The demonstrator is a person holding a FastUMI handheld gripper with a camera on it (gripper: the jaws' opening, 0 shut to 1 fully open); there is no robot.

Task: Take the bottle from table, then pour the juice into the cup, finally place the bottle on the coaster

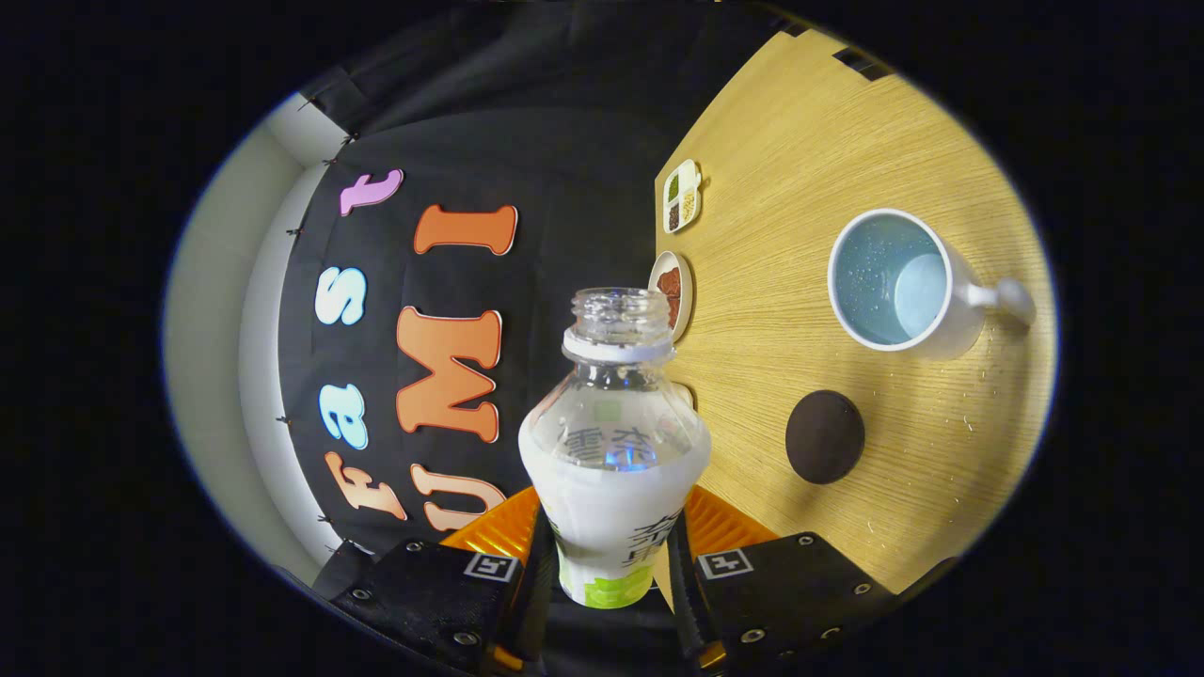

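Tool (611, 564): both fingers pinching an uncapped, white-labelled plastic bottle (613, 451), held between them, lifted off the desk (800, 141). White mug (898, 282) and dark round coaster (825, 437) well apart from the bottle.

bottle (613, 451) clamped between gripper (609, 550) fingers | coaster (825, 437) on table (809, 169) beside bottle | cup (894, 282) beyond coaster | two dishes (672, 287) at table edge
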